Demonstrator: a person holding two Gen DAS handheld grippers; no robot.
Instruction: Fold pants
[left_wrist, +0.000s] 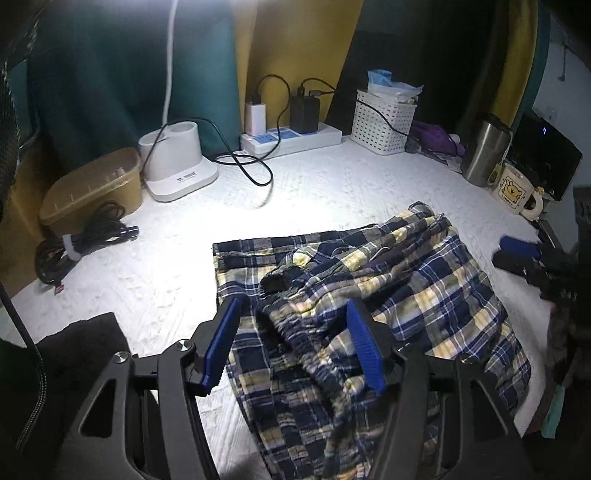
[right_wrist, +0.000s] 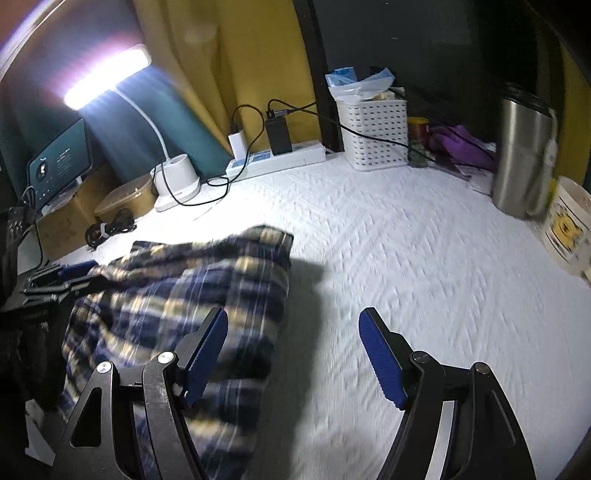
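Note:
Blue, yellow and white plaid pants lie crumpled on the white textured table cover, partly folded with the elastic waistband bunched in the middle. My left gripper is open, its blue pads straddling the bunched waistband just above the cloth. My right gripper is open and empty over the bare cover, just right of the pants; it also shows at the right edge of the left wrist view. The left gripper shows at the left edge of the right wrist view.
Along the back stand a tan box, coiled black cable, white lamp base, power strip with chargers, white basket, steel tumbler and bear mug. A tablet stands at the left.

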